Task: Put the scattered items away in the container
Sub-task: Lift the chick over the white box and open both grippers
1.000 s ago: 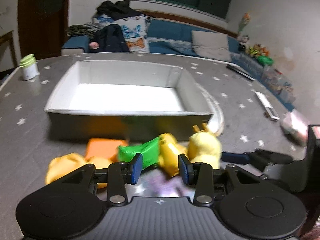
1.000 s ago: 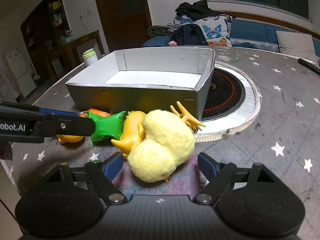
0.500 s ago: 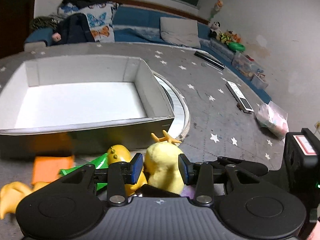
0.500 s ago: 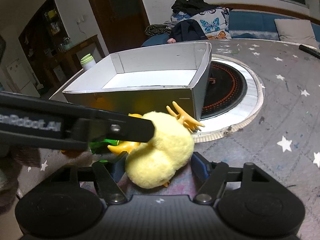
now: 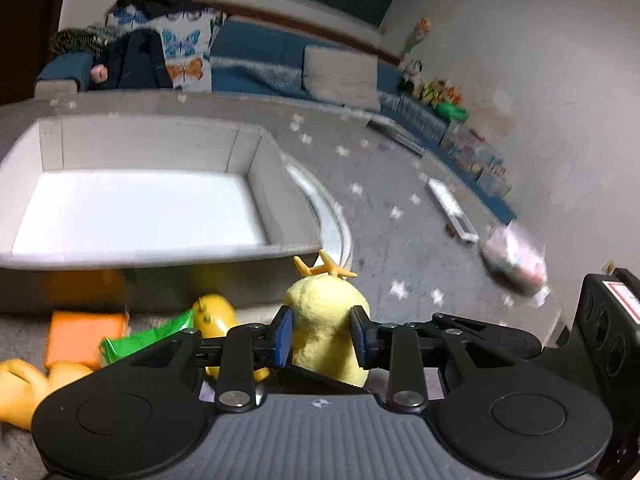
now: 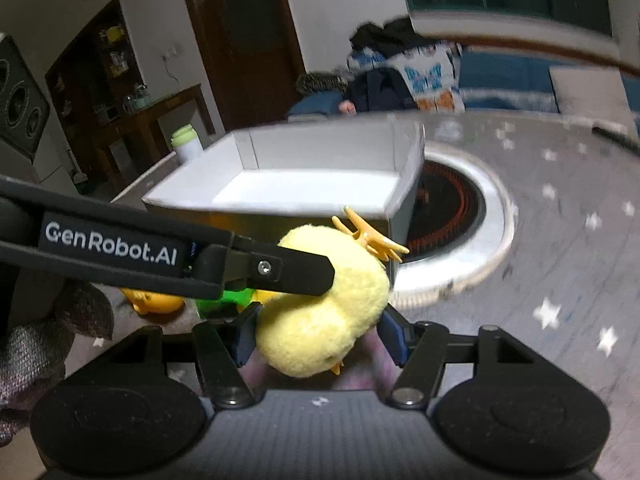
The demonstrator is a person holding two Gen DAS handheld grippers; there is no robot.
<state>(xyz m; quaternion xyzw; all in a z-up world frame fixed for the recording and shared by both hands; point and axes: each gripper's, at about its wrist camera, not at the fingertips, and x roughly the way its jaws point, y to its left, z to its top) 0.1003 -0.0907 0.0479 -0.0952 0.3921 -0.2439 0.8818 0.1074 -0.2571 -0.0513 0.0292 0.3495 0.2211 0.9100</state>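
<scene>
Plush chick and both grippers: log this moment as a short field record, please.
held item: yellow plush chick, orange feet up
left gripper: pads against the chick's sides
right gripper: jaws either side of the same chick; contact unclear
container: white box, nothing visible inside
still outside the box: green wrapper, orange block, yellow rubber toy
surface: grey star-print table

The fluffy yellow plush chick [image 6: 320,312] lies between the right tongs [image 6: 318,336], both blue pads touching its sides. The left tongs' [image 6: 280,272] black finger presses its top. Behind stands the white rectangular cardboard box [image 6: 280,210] on the grey star-patterned bench [image 6: 560,280].
</scene>
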